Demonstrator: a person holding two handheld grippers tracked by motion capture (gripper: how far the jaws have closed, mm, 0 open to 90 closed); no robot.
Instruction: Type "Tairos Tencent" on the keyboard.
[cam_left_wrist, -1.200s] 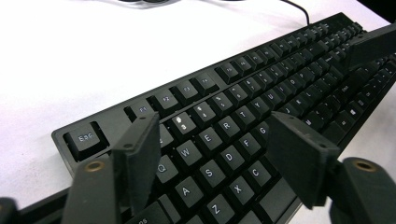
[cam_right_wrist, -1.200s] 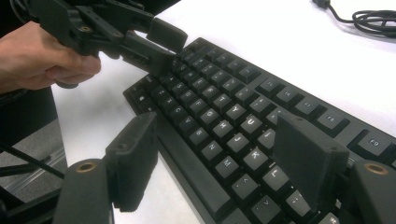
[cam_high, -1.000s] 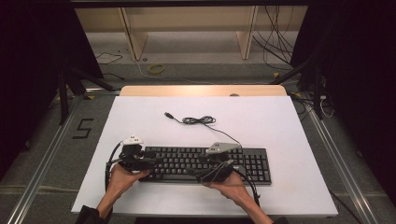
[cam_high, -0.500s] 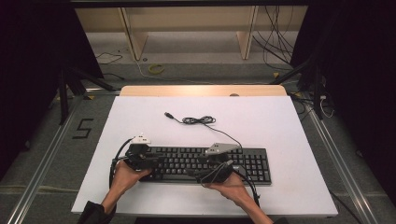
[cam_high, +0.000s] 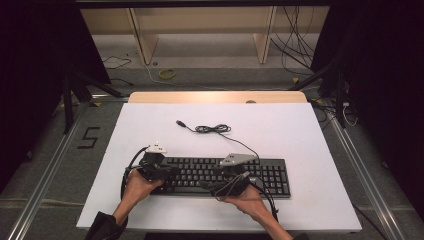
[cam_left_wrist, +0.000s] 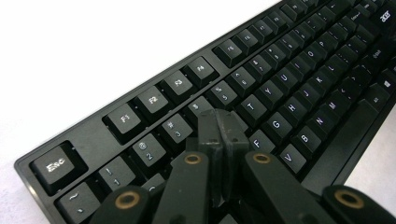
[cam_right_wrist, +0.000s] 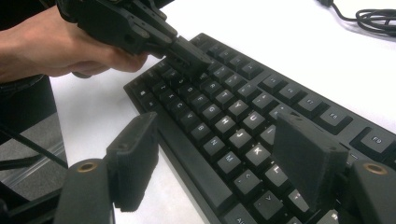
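Note:
A black keyboard (cam_high: 270, 175) lies near the front of the white table (cam_high: 300, 135); its keys show in the left gripper view (cam_left_wrist: 280, 70) and the right gripper view (cam_right_wrist: 243, 102). My left gripper (cam_left_wrist: 219, 126) is shut, its jaws having just closed with nothing between them. Its tips point down at the keys below the 4 key, at the keyboard's left end (cam_high: 167, 172). The right gripper view shows it too (cam_right_wrist: 196, 63), held in a hand. My right gripper (cam_right_wrist: 219, 135) stands open over the keyboard's front edge near the middle (cam_high: 225, 182), with nothing gripped.
The keyboard's black cable (cam_high: 212, 129) lies coiled on the table behind it, ending in a USB plug (cam_high: 179, 122); the coil also appears in the right gripper view (cam_right_wrist: 373, 18). Bare white table spreads behind and to the right. A wooden strip (cam_high: 215, 97) edges the far side.
My left gripper has edged slightly right onto the keyboard's left end. The right hand has kept still.

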